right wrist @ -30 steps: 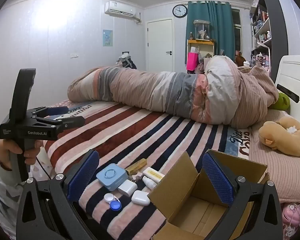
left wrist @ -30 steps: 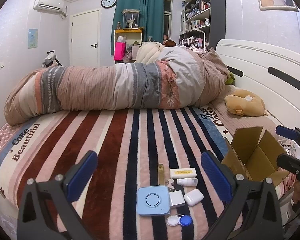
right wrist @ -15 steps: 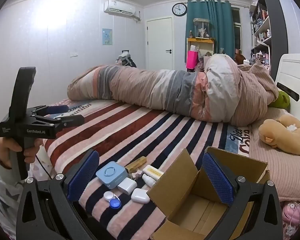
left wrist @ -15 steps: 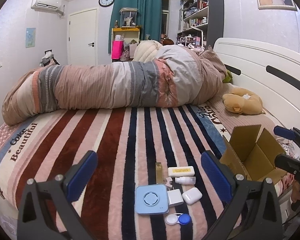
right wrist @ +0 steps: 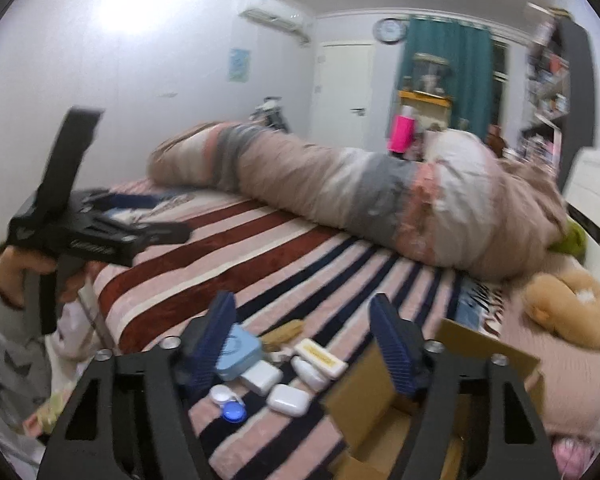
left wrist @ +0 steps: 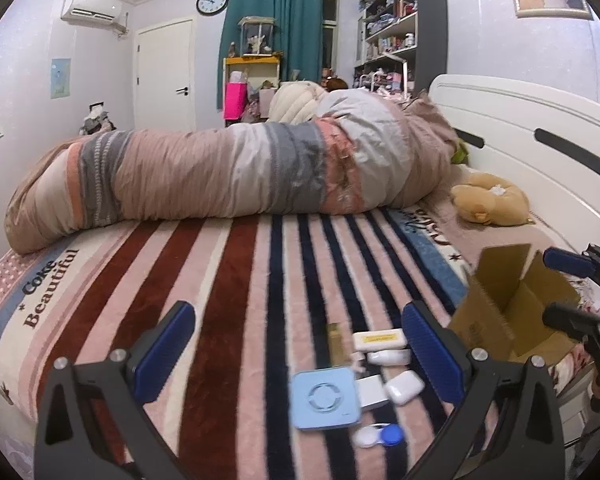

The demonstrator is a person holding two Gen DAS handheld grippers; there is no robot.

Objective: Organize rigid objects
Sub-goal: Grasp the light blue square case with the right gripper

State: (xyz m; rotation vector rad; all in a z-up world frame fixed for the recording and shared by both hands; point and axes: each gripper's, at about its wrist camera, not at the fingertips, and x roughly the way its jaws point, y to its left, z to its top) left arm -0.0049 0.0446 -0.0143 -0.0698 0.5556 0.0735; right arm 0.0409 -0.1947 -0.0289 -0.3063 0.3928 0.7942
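Observation:
Several small rigid items lie in a cluster near the bed's front edge: a light blue square device (left wrist: 325, 402) (right wrist: 238, 351), a white adapter (left wrist: 371, 392) (right wrist: 261, 377), a white earbud case (left wrist: 405, 387) (right wrist: 288, 399), a white-and-blue contact lens case (left wrist: 378, 436) (right wrist: 229, 402), a yellow-labelled white box (left wrist: 379, 340) (right wrist: 320, 357), a small white bottle (left wrist: 388, 357) and a gold stick (left wrist: 334, 342) (right wrist: 285, 333). An open cardboard box (left wrist: 512, 312) (right wrist: 384, 404) sits right of them. My left gripper (left wrist: 296, 344) is open above the cluster. My right gripper (right wrist: 304, 340) is open over the items, empty.
A rolled striped duvet (left wrist: 240, 168) lies across the far side of the striped bed (left wrist: 180, 280). A tan plush toy (left wrist: 488, 200) rests by the white headboard (left wrist: 540, 132). The left hand-held gripper shows in the right wrist view (right wrist: 92, 232).
My right gripper has swung left from above the cardboard box to above the item cluster, with motion blur. My left gripper has shifted slightly left; items unmoved.

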